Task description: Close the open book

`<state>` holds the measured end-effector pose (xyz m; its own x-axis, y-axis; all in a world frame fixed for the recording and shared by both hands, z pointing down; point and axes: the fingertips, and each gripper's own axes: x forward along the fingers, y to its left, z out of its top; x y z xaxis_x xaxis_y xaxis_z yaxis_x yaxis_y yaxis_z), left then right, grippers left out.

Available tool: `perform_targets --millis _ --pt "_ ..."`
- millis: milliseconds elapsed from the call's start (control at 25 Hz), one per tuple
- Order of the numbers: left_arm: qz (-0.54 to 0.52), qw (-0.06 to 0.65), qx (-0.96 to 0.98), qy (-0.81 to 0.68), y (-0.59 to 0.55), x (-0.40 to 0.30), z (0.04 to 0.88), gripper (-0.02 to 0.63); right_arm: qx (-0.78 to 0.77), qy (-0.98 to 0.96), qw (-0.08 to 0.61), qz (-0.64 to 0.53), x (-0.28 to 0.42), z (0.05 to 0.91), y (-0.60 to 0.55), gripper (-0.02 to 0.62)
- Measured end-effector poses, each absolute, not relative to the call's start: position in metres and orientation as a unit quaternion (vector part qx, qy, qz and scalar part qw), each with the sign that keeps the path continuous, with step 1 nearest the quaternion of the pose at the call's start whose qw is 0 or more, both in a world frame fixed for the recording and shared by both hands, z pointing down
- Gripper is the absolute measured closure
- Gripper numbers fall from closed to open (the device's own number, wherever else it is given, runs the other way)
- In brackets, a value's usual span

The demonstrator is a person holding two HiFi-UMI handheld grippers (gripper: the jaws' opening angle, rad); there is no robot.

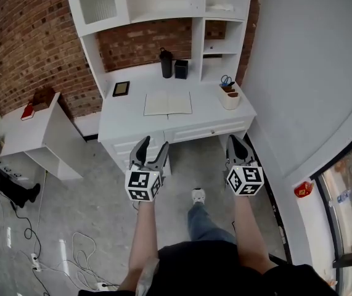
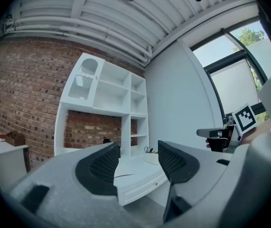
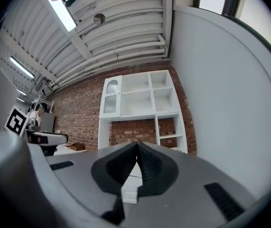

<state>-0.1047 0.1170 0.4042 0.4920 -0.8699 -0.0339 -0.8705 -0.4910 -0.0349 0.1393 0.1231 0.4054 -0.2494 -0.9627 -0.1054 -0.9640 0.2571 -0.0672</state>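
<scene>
An open book (image 1: 167, 103) with pale pages lies flat on the white desk (image 1: 126, 119), near its middle. Both grippers hang in front of the desk, over the floor, well short of the book. My left gripper (image 1: 150, 148) stands open with nothing between its jaws; through the gap in the left gripper view I see the desk edge and the book (image 2: 126, 171). My right gripper (image 1: 238, 145) is shut, its jaw tips meeting, and it holds nothing. In the right gripper view the right gripper (image 3: 137, 144) hides most of the desk.
On the desk stand a black bottle (image 1: 166, 63), a dark box (image 1: 181, 69), a small framed picture (image 1: 121, 89) and a pen holder with scissors (image 1: 229, 94). A white shelf unit (image 1: 163, 5) rises behind. A low side table (image 1: 31, 134) with a red book stands left; cables lie on the floor.
</scene>
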Motion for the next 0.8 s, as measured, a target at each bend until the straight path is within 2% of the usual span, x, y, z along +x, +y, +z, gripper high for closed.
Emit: perform_targets --millis 800 --pt "-0.041 -0.042 -0.828 0.557 -0.152 -0.086 0.482 0.374 -0.543 0.838 0.028 -0.043 0.133 0.451 -0.182 0.596"
